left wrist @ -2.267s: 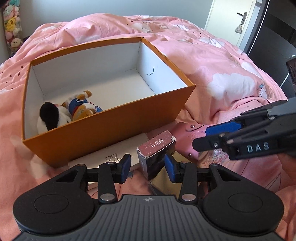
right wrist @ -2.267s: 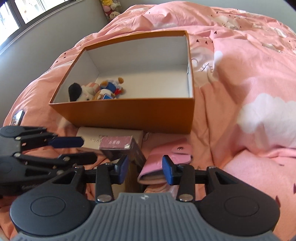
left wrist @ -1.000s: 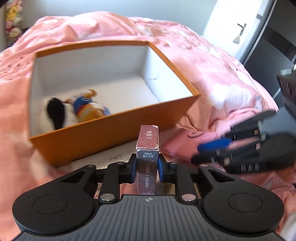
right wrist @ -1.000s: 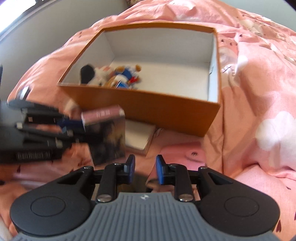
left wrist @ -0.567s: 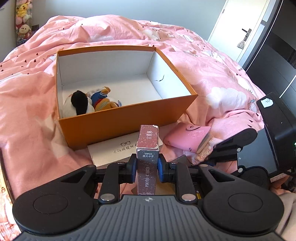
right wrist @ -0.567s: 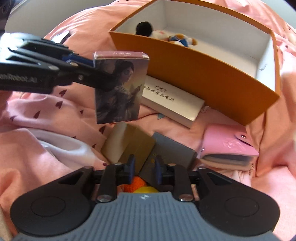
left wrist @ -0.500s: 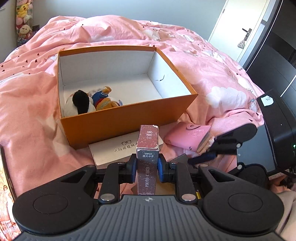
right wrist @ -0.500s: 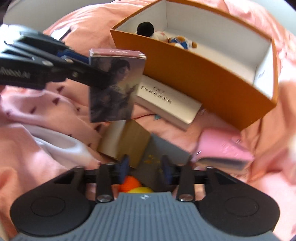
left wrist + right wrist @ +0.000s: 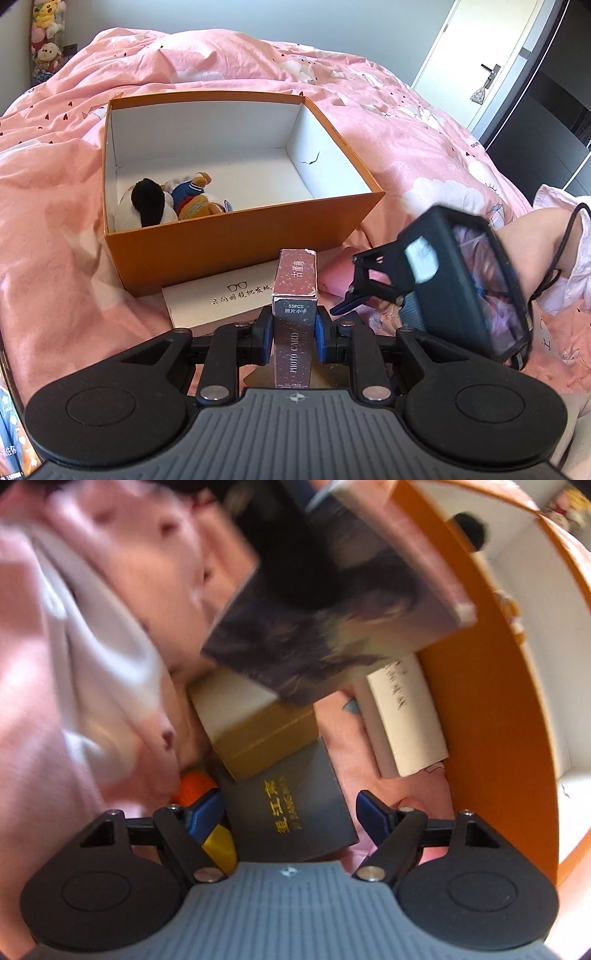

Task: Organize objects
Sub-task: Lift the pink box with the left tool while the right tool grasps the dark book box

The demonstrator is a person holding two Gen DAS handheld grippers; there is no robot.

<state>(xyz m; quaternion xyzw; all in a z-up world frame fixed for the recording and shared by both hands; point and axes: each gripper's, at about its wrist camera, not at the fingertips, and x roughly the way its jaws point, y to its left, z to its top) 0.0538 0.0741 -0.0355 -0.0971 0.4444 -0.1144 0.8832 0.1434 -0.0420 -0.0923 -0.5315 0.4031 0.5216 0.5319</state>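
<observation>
Two wrist views over a bed w/ a pink duvet. Left view: the left gripper is clamped on a photo card box, held upright above the bed, in front of an open orange box. Inside that box, at its left end, lie plush toys. A white glasses case lies against the orange box's front wall. To the right, the right gripper points down, w/ a hand and pale sleeve behind it.

Right view only, blurred: the right gripper has its jaws spread, having just been opening, w/ a dark grey box w/ gold lettering lying between them, pads not on it. Touching it: a gold-brown box. Orange and yellow items sit by the left finger, too hidden to ID.
</observation>
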